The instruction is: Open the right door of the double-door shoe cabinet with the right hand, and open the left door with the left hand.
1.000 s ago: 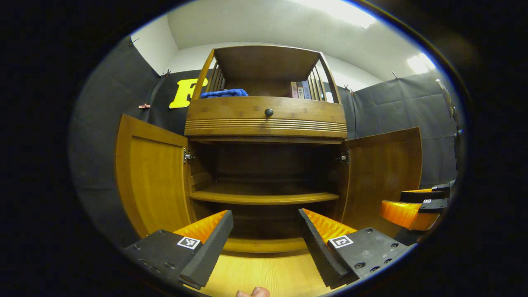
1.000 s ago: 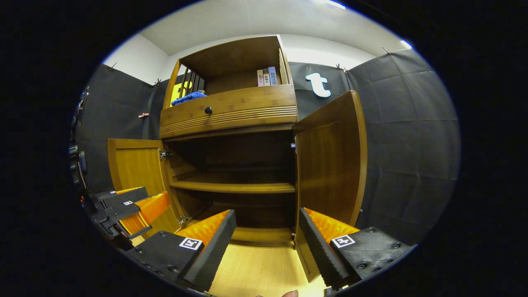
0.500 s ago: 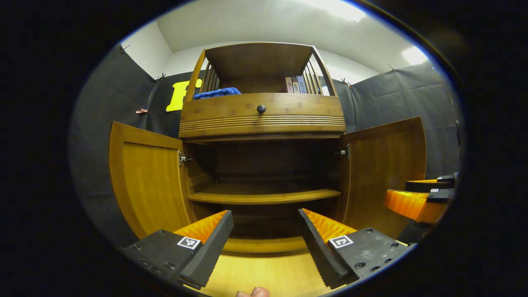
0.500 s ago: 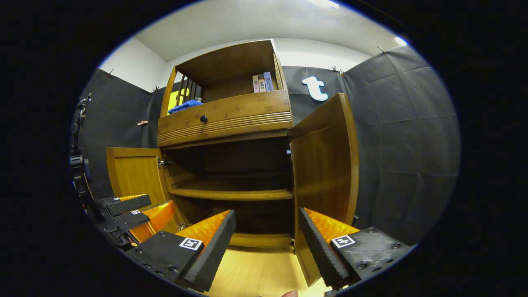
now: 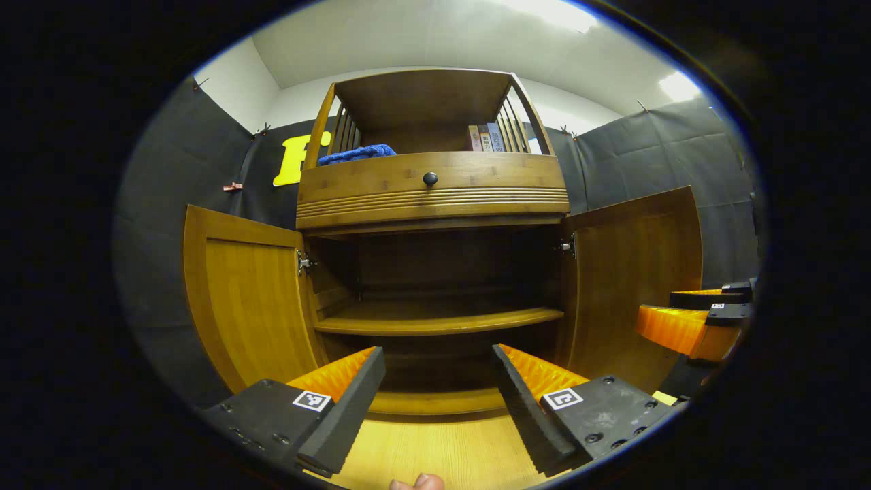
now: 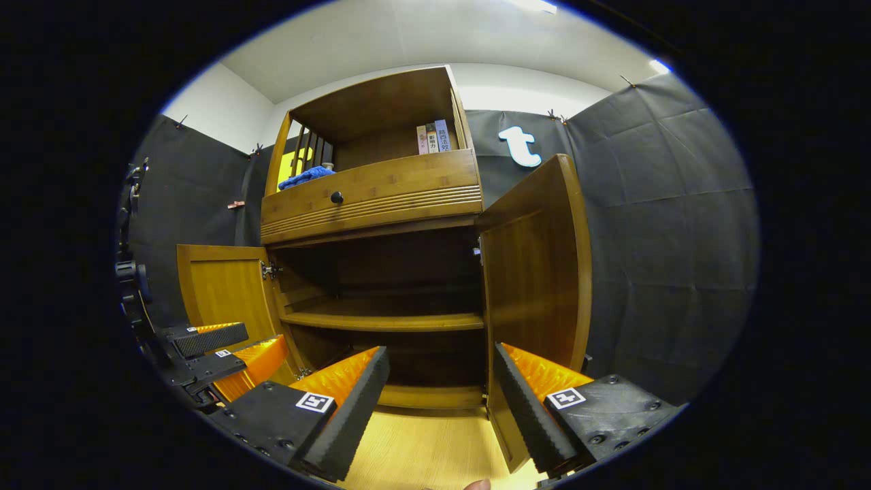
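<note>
- The wooden shoe cabinet [image 5: 435, 197] stands against the booth wall with both lower doors swung wide: the left door [image 5: 248, 299] and the right door [image 5: 629, 279] each stand out from their hinges.
- The left gripper [image 5: 435, 401] hangs in front of the open compartment, fingers apart and holding nothing.
- The right gripper [image 6: 439, 401] sits just before the right door's edge, fingers likewise spread and empty.
- Inside, a bare shelf [image 5: 435, 320]; above the drawer knob [image 5: 430, 179], a blue cloth [image 5: 357, 154] and books [image 5: 484, 137].

black cloth walls [image 6: 653, 204], white ceiling [image 5: 422, 41], pale wood floor [image 5: 435, 452].
</note>
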